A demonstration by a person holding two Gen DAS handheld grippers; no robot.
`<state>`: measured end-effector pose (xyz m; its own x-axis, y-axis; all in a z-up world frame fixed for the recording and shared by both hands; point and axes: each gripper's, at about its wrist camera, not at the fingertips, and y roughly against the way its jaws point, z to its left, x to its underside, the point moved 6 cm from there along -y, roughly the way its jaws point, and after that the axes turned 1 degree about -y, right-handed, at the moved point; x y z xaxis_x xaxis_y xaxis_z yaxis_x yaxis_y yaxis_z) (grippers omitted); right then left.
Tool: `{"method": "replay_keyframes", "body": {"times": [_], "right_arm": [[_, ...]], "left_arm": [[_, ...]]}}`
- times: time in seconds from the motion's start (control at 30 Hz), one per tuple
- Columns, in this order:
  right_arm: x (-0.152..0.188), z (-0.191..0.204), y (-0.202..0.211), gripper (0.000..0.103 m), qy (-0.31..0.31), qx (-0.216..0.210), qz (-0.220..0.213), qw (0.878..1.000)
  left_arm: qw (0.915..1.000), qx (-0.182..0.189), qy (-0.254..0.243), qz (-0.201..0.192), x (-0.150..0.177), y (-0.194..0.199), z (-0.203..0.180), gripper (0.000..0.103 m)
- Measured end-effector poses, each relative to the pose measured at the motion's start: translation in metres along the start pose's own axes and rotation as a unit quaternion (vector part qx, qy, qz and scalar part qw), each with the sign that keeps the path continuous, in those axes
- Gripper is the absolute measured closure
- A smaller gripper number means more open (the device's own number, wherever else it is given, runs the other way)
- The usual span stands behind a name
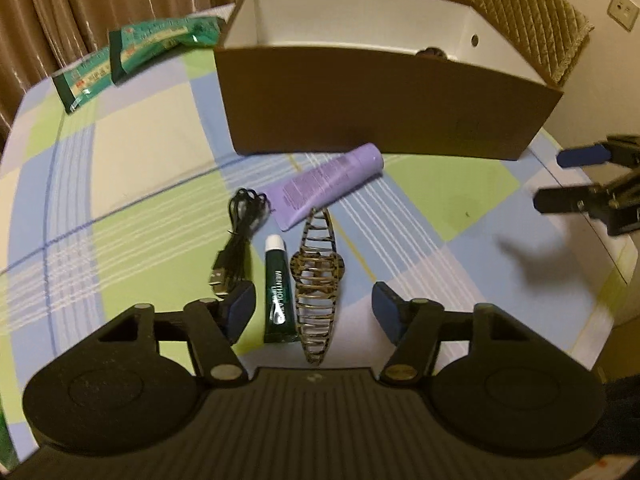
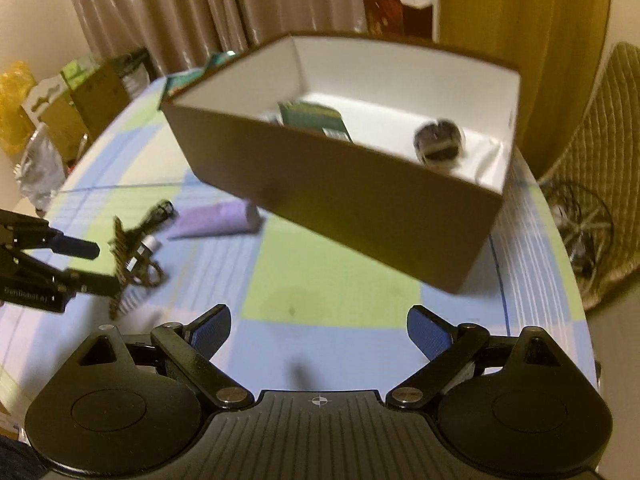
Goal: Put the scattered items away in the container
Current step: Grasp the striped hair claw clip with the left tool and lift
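- As I hang over the near edge of the table, my left gripper is spread, pads clear of everything; the small green tube and the hair claw lie side by side betw. the fingers, nothing grasped.
- My right gripper is also released & empty, over bare cloth in front of the box.
- Box sits toward the far edge, open top; a green packet and a dark round item already inside.
- Purple tube lies just in front of the box's near wall; black USB cable beside the green tube, plug end touching or v. near my left pad, can't tell which.
- Two green packets near the far-left corner.
- Handling, my guess: green tube light, soft-walled, prob. slick, so pinch mid-body, gently. Claw stiff but openwork w/ teeth: take it across the hinge hump, not the tips. Cable floppy: grab the coiled bunch.
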<state>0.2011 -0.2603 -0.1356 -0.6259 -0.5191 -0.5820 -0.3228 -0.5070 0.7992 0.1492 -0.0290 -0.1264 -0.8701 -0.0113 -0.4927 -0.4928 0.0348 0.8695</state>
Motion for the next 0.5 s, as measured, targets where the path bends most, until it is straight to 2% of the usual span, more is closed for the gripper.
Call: {"method": "replay_keyframes", "body": {"times": [0.2,0.4,0.47,0.5], "right_arm": [[0.011,-0.02,-0.005,0.011,-0.017,0.013,0.018,1.0],[0.015,-0.03,-0.007,0.011,-0.021,0.017,0.027,0.999],[0.015,-0.03,-0.007,0.011,-0.02,0.013,0.027,0.999],[0.014,-0.03,-0.007,0.011,-0.017,0.01,0.026,0.999]], "left_arm": [[0.9999,0.0,0.008,0.009,-0.003,-0.023,0.001,0.052],[0.9999,-0.001,0.009,0.013,-0.007,-0.034,-0.003,0.068],[0.9999,-0.004,0.008,0.013,-0.007,-0.035,-0.005,0.079],[0.9999,-0.006,0.006,0.012,-0.006,-0.035,-0.006,0.081]]}}
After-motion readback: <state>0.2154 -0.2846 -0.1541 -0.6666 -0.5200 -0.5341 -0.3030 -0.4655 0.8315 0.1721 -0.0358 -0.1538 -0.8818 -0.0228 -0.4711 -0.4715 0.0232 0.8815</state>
